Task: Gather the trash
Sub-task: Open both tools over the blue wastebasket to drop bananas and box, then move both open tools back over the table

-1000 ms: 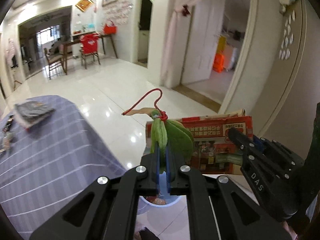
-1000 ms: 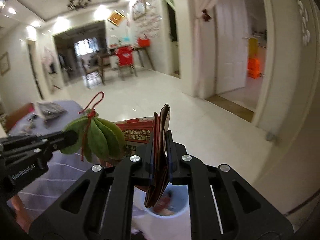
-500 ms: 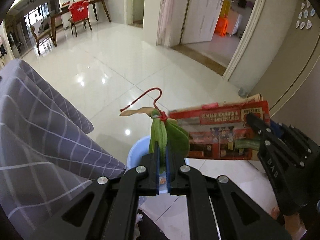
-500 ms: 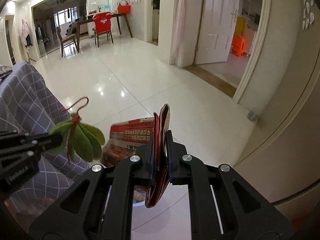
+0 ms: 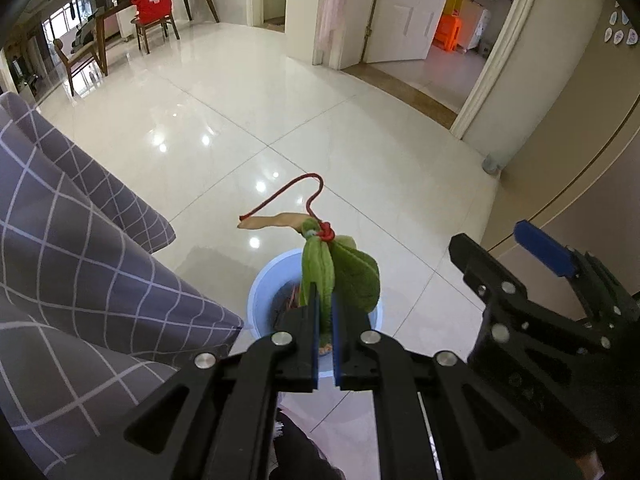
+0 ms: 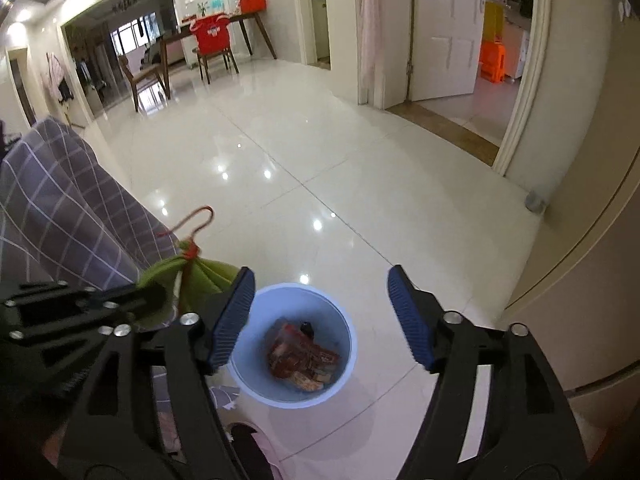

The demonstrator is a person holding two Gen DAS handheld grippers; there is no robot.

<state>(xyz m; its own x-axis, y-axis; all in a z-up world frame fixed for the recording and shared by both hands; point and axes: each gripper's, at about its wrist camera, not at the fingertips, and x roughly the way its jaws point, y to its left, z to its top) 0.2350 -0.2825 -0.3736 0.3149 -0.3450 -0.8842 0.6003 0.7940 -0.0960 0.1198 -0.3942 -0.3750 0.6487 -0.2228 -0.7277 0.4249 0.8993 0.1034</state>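
Observation:
My left gripper (image 5: 325, 300) is shut on a green leaf-wrapped bundle (image 5: 340, 272) tied with a red string (image 5: 296, 192), held above a light blue trash bin (image 5: 256, 300) on the floor. The bundle also shows in the right wrist view (image 6: 192, 276). My right gripper (image 6: 320, 312) is open and empty, directly over the bin (image 6: 344, 344). A red printed carton (image 6: 304, 360) lies inside the bin. The right gripper also shows at the right of the left wrist view (image 5: 500, 256), its jaws apart.
A table with a grey checked cloth (image 5: 72, 280) stands at the left, close to the bin. The white tiled floor (image 6: 320, 152) stretches ahead. A beige wall (image 5: 580, 140) and door frame are at the right. A dining table and red-covered chair (image 6: 212, 36) stand far back.
My right gripper has opened and the red carton it held now lies in the bin. Both grippers have tilted down over the bin. The left still holds the bundle.

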